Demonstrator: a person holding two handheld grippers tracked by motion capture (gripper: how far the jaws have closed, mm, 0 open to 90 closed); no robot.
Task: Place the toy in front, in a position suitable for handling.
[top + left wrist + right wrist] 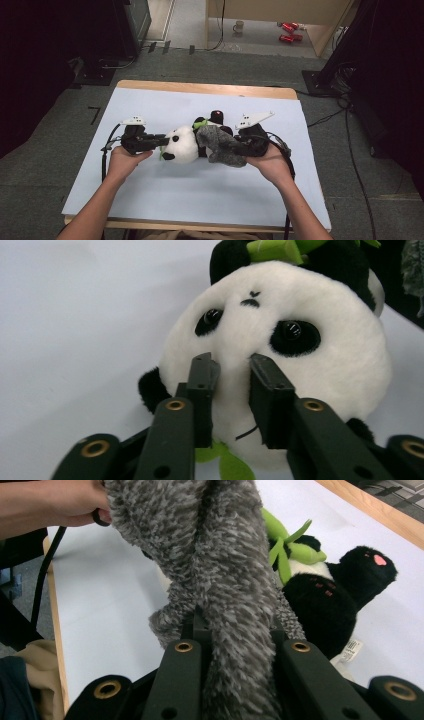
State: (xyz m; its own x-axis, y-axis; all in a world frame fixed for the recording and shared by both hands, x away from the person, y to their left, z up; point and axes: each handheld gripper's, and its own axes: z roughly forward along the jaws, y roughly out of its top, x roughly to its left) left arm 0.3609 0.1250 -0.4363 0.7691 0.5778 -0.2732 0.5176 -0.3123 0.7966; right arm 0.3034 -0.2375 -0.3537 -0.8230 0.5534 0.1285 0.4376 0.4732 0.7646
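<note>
A panda plush [181,145] lies on its side in the middle of the white-covered table [200,190], head toward the left. My left gripper [162,141] is at its head; in the left gripper view the two jaws [233,367] pinch a ridge of white fur on the panda's face [300,375], below the eyes. A grey fuzzy cloth [225,145] drapes over the panda's black body. My right gripper [240,145] is shut on that cloth [225,580], which fills the gap between its jaws [235,625]. Beyond it lie the panda's black paw [365,570] and green leaves [287,550].
The wooden table edge [210,89] runs along the far side. On the floor beyond are a mug [239,26] and red cans [289,31]. Cables [350,145] trail on the floor to the right. A hand [50,502] shows at the top left of the right gripper view.
</note>
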